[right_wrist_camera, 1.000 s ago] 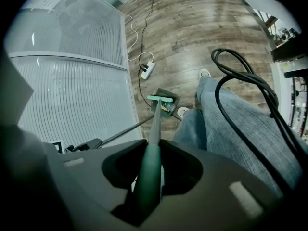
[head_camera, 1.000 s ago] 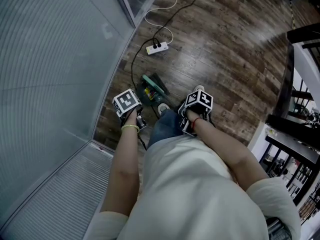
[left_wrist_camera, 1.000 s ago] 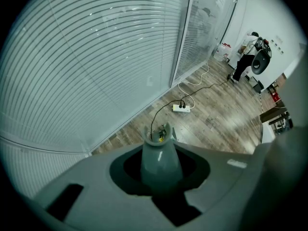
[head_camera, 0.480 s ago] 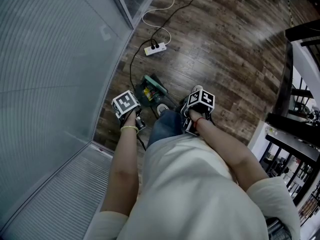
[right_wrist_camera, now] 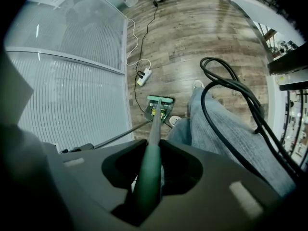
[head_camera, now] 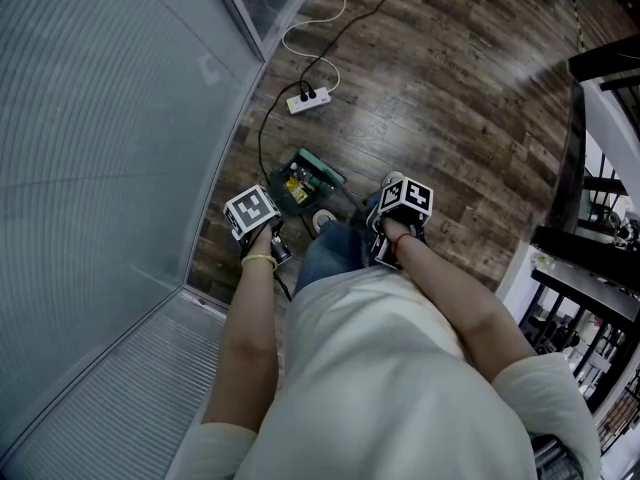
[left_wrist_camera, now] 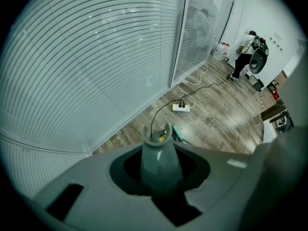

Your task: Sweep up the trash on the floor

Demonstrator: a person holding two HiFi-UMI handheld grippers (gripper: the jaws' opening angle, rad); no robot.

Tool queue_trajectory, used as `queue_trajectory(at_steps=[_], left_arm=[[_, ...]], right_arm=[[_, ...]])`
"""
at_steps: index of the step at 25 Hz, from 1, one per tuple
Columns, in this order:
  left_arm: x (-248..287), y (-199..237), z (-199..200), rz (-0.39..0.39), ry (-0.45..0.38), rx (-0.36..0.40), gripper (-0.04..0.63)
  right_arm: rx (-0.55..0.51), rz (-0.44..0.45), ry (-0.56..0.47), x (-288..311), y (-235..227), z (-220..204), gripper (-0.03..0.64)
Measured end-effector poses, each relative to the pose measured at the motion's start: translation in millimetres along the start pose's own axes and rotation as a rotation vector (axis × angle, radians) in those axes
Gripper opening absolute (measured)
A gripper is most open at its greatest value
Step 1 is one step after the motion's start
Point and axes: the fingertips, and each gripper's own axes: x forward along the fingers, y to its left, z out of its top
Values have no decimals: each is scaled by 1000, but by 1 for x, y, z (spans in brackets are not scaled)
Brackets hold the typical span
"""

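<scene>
Head view looks steeply down from above the person's shoulders onto the wood floor (head_camera: 450, 118). The 2 gripper views ride lower, each close behind its own jaws, facing forward. All 3 share the dustpan (head_camera: 322, 171) and power strip (head_camera: 308, 99) beside the glass wall (head_camera: 100, 168).

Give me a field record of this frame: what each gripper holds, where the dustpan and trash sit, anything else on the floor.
left gripper: shut on grey plastic handle
right gripper: shut on green broom handle, which points down toward the pan
dustpan: dark pan with a green edge, on the floor just ahead of the person's shoes
trash: yellow and pale scraps, inside the dustpan
white power strip: beyond the dustpan, near the glass wall, black cable plugged in
floor: dark wood planks
</scene>
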Motion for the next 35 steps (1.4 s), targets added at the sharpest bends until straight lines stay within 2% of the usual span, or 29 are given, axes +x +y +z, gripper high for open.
queue_trajectory(at_steps=[12,21,35], left_arm=[[-4,0,-2,3,-3,9,86],[-2,1,1,5,5,9,86],[0,4,7,11,11,19,87]], right_arm=[[6,-8,-63,-16,-17,16,97],[46,10,-133,-25,-27,39,97],[133,45,-164,-32,-38,59,97]])
